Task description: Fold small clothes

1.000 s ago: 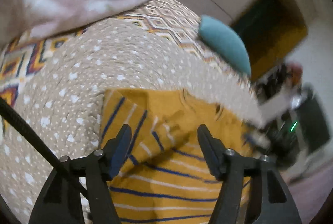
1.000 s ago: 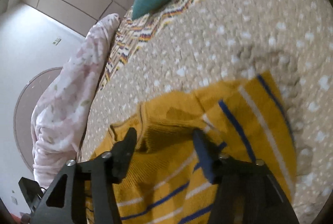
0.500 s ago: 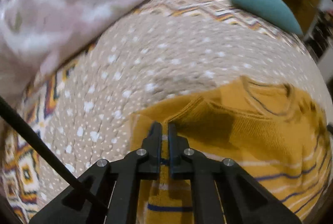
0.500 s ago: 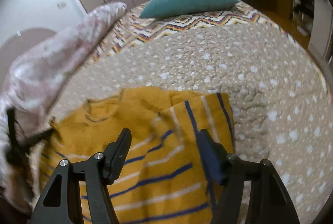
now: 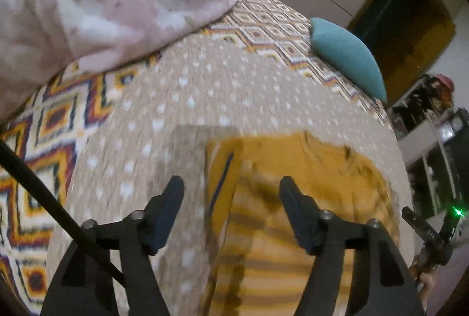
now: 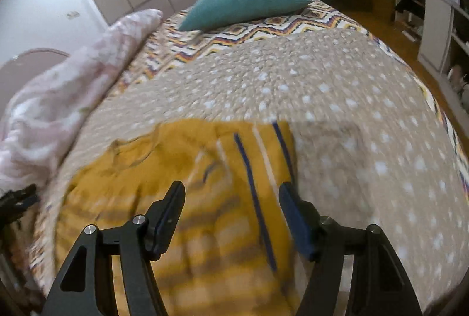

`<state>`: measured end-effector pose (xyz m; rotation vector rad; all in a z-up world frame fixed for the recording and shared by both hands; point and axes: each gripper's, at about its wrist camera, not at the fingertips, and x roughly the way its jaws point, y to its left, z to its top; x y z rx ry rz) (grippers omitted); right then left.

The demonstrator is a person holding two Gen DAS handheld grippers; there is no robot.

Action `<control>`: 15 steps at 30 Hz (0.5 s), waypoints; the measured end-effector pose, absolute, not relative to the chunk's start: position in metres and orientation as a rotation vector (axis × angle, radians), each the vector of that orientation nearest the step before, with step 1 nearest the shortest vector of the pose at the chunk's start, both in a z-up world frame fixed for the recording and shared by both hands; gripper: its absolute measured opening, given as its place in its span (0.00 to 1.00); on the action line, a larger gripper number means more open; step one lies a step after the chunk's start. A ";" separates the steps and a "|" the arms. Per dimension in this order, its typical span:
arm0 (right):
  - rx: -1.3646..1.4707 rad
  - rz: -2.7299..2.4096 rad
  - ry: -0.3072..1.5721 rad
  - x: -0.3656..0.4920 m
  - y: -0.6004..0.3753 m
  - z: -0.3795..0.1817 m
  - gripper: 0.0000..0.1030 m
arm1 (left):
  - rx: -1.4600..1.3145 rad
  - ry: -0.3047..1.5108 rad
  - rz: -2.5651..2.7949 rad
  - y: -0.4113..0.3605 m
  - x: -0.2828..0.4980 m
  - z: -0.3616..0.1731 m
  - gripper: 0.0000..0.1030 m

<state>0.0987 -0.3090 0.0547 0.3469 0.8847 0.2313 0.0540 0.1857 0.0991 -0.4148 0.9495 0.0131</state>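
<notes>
Hovering wide-open, both empty: left gripper opening over sweater edge, right gripper above it.

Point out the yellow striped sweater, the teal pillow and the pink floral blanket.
yellow striped sweater [image 6: 187, 216]: right wrist view, on its striped body.
teal pillow [image 6: 249, 3]: right wrist view, middle of its face.
pink floral blanket [image 5: 102, 2]: left wrist view, its bunched top.

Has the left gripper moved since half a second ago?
Yes. The left gripper, then shut on the yellow sweater, now stands open and farther from the teal pillow.
</notes>
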 end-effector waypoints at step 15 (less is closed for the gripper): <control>0.544 0.225 0.774 -0.007 -0.328 0.008 0.77 | -0.554 0.985 -0.153 0.152 -0.004 0.014 0.90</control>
